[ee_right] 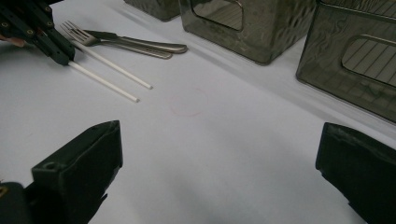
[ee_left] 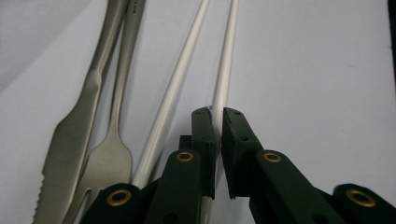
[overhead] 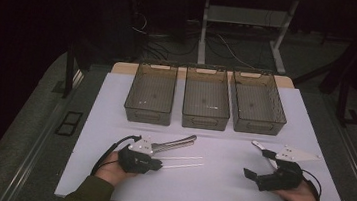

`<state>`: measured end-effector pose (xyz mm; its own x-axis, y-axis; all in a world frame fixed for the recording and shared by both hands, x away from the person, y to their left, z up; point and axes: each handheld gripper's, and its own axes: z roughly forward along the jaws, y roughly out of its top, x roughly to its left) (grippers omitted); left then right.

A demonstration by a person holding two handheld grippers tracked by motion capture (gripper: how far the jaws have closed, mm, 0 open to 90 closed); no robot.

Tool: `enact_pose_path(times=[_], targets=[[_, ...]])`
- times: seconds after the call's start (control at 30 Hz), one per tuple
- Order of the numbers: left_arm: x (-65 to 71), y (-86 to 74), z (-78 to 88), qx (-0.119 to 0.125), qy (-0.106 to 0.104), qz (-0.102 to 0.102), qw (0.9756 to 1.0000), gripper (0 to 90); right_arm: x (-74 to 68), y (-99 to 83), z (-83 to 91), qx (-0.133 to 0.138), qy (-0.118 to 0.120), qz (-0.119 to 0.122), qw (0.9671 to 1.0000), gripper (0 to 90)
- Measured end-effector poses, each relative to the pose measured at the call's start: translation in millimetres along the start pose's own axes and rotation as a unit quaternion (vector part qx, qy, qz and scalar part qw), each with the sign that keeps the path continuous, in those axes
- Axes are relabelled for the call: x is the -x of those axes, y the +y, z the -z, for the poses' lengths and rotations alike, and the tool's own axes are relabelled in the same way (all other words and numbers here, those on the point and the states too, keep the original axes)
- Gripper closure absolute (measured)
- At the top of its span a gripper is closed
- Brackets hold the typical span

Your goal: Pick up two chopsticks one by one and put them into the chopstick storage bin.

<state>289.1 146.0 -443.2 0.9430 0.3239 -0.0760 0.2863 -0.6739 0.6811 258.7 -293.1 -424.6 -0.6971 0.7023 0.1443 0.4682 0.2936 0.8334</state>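
Note:
Two white chopsticks lie side by side on the white table (overhead: 218, 185). My left gripper (overhead: 159, 165) is shut on the near end of one chopstick (overhead: 184, 165); in the left gripper view its jaws (ee_left: 218, 114) pinch that chopstick (ee_left: 226, 70), while the other chopstick (ee_left: 173, 93) lies loose just to its left. A steel knife (ee_left: 79, 126) and fork (ee_left: 112, 154) rest beside them. The right gripper view shows the left gripper (ee_right: 67, 58) on the held chopstick (ee_right: 102, 81). At the table's right my right gripper (overhead: 253, 159) stands open over bare table, its jaws wide apart (ee_right: 219, 154).
Three smoky see-through bins (overhead: 147, 115) (overhead: 204, 121) (overhead: 259, 125) stand in a row at the back of the table. A faint red circle (ee_right: 189, 101) is drawn on the table between the chopsticks and my right gripper. Dark floor surrounds the table.

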Motion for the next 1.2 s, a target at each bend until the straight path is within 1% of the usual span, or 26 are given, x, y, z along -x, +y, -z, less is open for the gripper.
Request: enact_pose_path(times=[0.2,0.23,0.27,0.3,0.33,0.4,0.43,0.47,0.5,0.53,0.57,0.67,0.73,0.8,0.9,0.93,1.03,1.1,1.13,1.2], targets=[[1.8,-0.3,0.1,0.000,0.004,0.004,1.0000,82.9,0.2,-0.1,0.0,0.000,0.000,0.000,1.0000,0.6],[1.6,-1.3,0.5,0.002,0.003,0.009,0.9999,82.8,0.2,-0.1,0.0,0.000,0.000,0.000,1.0000,0.6],[1.6,-1.3,0.5,0.002,0.003,0.009,0.9999,82.7,0.1,-0.2,0.1,-0.001,0.000,-0.001,1.0000,0.6],[1.2,-2.3,0.8,0.005,0.000,0.017,0.9998,82.6,0.2,-0.3,0.2,-0.001,0.000,-0.002,1.0000,0.6],[-0.7,-3.8,1.8,0.006,-0.008,0.024,0.9997,82.5,0.4,-0.3,0.2,-0.001,0.000,-0.001,1.0000,0.6],[-1.7,-4.3,2.3,0.004,-0.011,0.023,0.9997,82.1,0.2,-0.3,0.2,0.000,0.000,-0.002,1.0000,0.6],[-1.5,-4.7,1.6,0.004,-0.008,0.026,0.9996,81.4,0.1,-0.3,0.3,-0.001,0.000,-0.002,1.0000,0.6],[-0.8,-5.0,1.0,0.006,-0.006,0.025,0.9996,81.4,0.1,-0.3,0.3,-0.001,0.000,-0.002,1.0000,0.6],[1.2,-4.7,0.8,0.003,-0.001,0.015,0.9999,81.4,0.3,-0.3,0.0,-0.001,0.000,0.000,1.0000,0.6],[1.2,-4.7,0.8,0.003,-0.001,0.015,0.9999,81.4,0.3,-0.3,0.0,-0.001,0.000,0.000,1.0000,0.6],[2.0,-4.6,0.6,0.002,0.002,0.007,1.0000,81.4,0.3,-0.3,-0.1,-0.001,0.000,0.001,1.0000,0.6],[2.5,-4.5,0.5,0.000,0.003,0.001,1.0000,81.7,0.0,-0.3,-0.2,-0.001,0.001,0.001,1.0000,0.6],[1.6,-4.4,0.4,0.001,-0.001,0.003,1.0000,82.7,0.0,-0.3,-0.3,-0.001,0.001,0.002,1.0000,0.6],[1.8,-3.7,0.6,-0.002,0.001,-0.005,1.0000,83.1,-0.1,-0.3,-0.2,-0.001,0.001,0.002,1.0000,0.6],[1.7,-3.6,0.7,-0.001,-0.001,-0.004,1.0000,83.9,-0.2,-0.3,0.0,-0.001,0.001,0.000,1.0000,0.5],[1.6,-3.3,1.2,-0.003,-0.001,0.003,1.0000,84.2,-0.1,-0.2,0.2,-0.001,0.001,0.000,1.0000,0.6],[1.7,-3.4,1.7,-0.003,-0.002,0.006,1.0000,84.3,0.1,-0.3,0.4,0.000,0.000,0.000,1.0000,0.6],[2.3,-3.3,2.1,-0.003,-0.003,0.004,1.0000,84.2,0.3,-0.2,0.3,0.000,0.000,-0.001,1.0000,0.6],[1.8,-3.3,2.9,-0.002,-0.008,0.007,0.9999,84.2,0.1,-0.2,0.3,0.000,0.000,-0.002,1.0000,0.6],[2.1,-3.0,3.5,0.000,-0.007,0.007,0.9999,84.2,0.1,-0.2,0.3,0.000,0.000,-0.001,1.0000,0.6]])
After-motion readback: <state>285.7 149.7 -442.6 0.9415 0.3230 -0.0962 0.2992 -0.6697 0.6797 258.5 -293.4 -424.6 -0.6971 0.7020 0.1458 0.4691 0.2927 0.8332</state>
